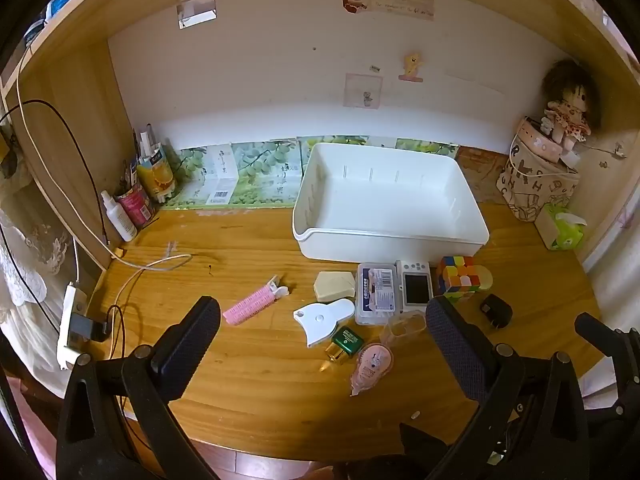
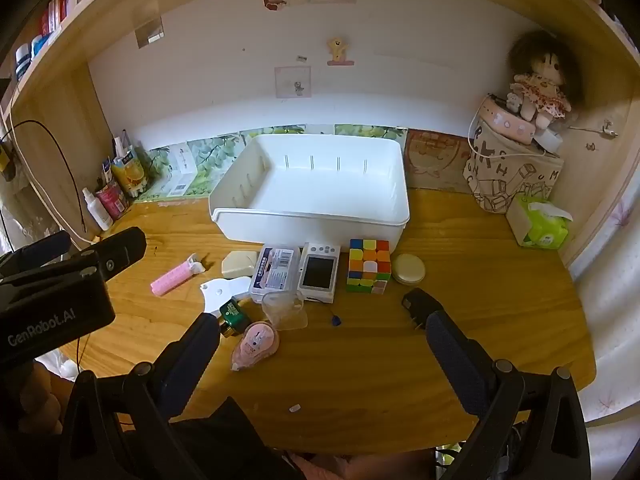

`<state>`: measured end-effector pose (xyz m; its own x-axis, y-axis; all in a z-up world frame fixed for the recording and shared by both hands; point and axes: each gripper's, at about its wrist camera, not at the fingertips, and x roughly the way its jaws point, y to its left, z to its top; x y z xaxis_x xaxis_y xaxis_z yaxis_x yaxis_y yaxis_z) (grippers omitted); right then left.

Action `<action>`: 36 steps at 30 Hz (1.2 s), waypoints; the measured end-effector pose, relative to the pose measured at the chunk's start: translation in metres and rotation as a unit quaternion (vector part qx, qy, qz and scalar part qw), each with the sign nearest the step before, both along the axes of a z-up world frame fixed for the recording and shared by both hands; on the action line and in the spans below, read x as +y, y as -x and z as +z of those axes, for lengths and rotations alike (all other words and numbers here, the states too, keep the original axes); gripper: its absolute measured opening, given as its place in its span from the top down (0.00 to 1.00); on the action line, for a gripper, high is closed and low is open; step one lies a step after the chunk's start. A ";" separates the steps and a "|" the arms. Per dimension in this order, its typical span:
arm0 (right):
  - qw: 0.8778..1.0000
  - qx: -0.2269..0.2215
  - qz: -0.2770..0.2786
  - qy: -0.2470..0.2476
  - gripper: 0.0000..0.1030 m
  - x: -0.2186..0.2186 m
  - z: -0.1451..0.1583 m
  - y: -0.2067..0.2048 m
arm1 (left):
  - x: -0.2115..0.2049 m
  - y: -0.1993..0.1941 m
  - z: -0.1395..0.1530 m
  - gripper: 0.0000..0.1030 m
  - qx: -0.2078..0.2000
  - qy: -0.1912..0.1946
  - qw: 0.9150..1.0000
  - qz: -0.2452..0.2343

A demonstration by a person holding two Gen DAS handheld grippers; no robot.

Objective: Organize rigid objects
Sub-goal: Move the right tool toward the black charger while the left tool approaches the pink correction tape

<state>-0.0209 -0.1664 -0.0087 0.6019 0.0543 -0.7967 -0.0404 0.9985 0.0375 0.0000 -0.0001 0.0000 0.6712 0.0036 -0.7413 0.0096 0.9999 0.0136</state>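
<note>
A white bin stands empty at the back of the wooden desk. In front of it lie a pink hair roller, a beige case, a white scraper, a clear box, a small white camera, a Rubik's cube, a round compact, a black plug, a green bottle, a pink tape dispenser and a clear cup. My left gripper and right gripper are open and empty above the desk's front.
Bottles and cans stand at the back left with cables. A printed bag with a doll and a green tissue pack stand at the back right. The left gripper's body shows at the left of the right wrist view.
</note>
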 end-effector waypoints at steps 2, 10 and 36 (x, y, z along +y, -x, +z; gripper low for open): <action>1.000 -0.001 0.000 -0.001 0.00 0.002 0.000 0.000 | 0.000 0.000 0.000 0.00 -0.003 0.003 1.000 0.000; 1.000 0.006 -0.004 0.004 0.00 0.001 0.000 0.002 | 0.001 -0.001 -0.002 0.01 0.007 0.008 1.000 -0.006; 0.990 0.116 -0.082 0.006 0.00 0.005 -0.040 0.006 | 0.006 -0.040 -0.076 0.01 0.186 0.038 0.979 -0.067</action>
<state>-0.0265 -0.1611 -0.0486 0.4032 -0.0386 -0.9143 0.1307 0.9913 0.0157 0.0402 0.0055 -0.0763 0.3450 -0.1309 -0.9294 0.1318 0.9872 -0.0901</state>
